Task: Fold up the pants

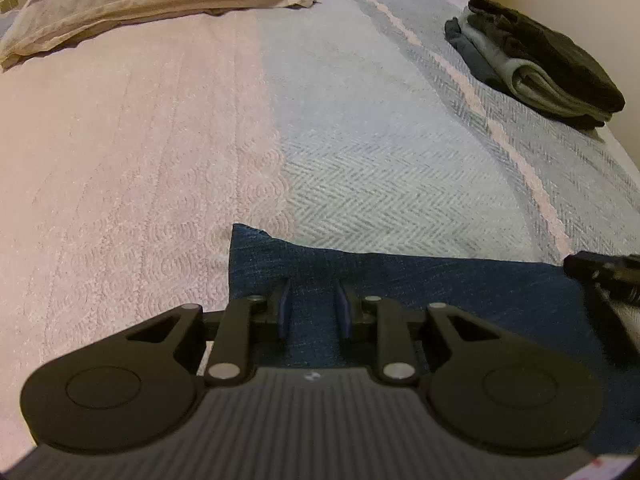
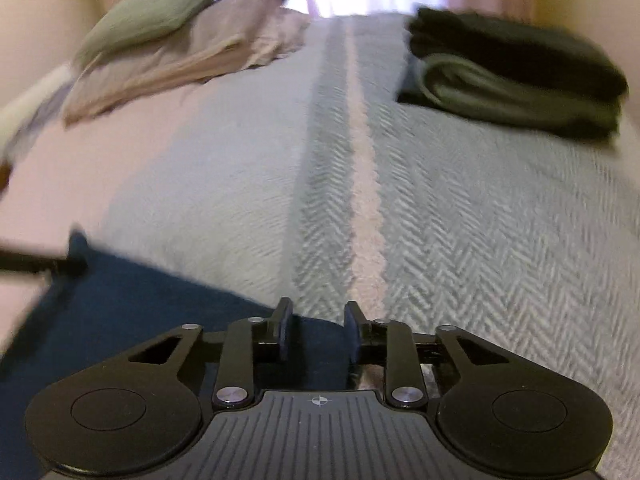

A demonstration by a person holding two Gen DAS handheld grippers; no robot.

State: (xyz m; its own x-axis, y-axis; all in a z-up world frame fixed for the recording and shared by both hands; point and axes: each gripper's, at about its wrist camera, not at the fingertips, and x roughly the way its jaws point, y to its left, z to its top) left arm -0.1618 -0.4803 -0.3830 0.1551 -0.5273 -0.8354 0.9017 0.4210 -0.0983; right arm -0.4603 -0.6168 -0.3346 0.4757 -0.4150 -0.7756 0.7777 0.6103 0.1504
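Dark blue denim pants (image 1: 420, 280) lie folded flat on the bed, their far edge straight and a corner at the near left. My left gripper (image 1: 314, 308) hovers over the pants' left part, jaws apart, denim showing between the blue pads. My right gripper (image 2: 318, 328) is open over the pants' (image 2: 140, 292) right corner, where the denim meets the bedspread. In the left wrist view the right gripper (image 1: 600, 274) appears at the right edge. The right wrist view shows the left gripper (image 2: 44, 266) as a dark blur at the far left.
A grey-blue herringbone bedspread (image 1: 380, 140) with a pink stripe covers the bed, beside a pink quilted section (image 1: 120, 160). A stack of folded dark and grey clothes (image 1: 536, 64) (image 2: 512, 76) sits at the far right by the wall. Pillows (image 1: 140, 0) (image 2: 180, 40) lie at the head.
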